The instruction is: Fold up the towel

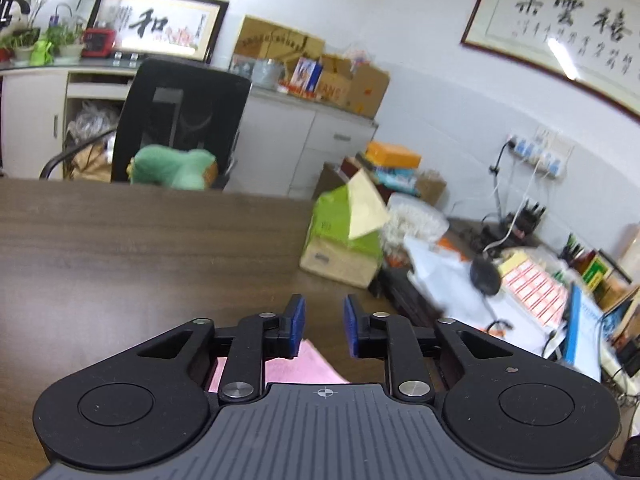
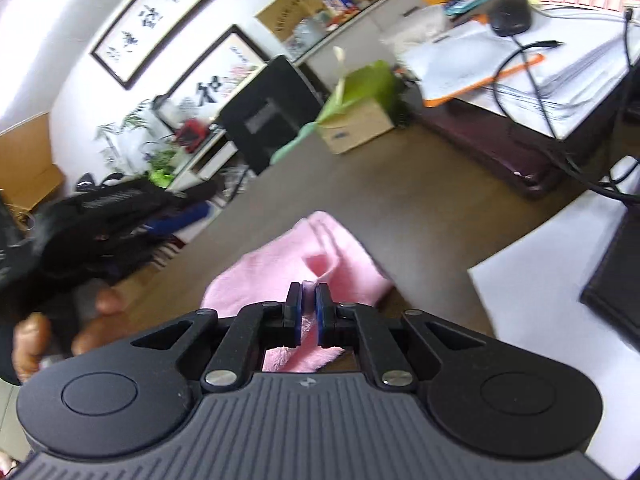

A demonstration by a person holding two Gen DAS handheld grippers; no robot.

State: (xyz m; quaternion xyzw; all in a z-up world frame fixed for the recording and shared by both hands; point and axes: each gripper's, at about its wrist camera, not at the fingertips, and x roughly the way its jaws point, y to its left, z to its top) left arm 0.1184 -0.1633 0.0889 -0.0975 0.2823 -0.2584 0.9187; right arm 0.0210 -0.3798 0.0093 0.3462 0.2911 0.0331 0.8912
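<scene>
the right gripper [image 2: 307, 314] is pinching a raised fold of the pink towel [image 2: 280, 268] over the brown desk [image 2: 420, 184]; the left gripper [image 1: 324, 326] is hanging spread, gripping nothing.

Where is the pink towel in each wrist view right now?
Left wrist: pink towel shows low at centre, a small patch beneath the open left tongs.
Right wrist: centre, bunched on the brown desk, pinched by the right tongs.
Shared landmark: green tissue pack on its cardboard box.
</scene>
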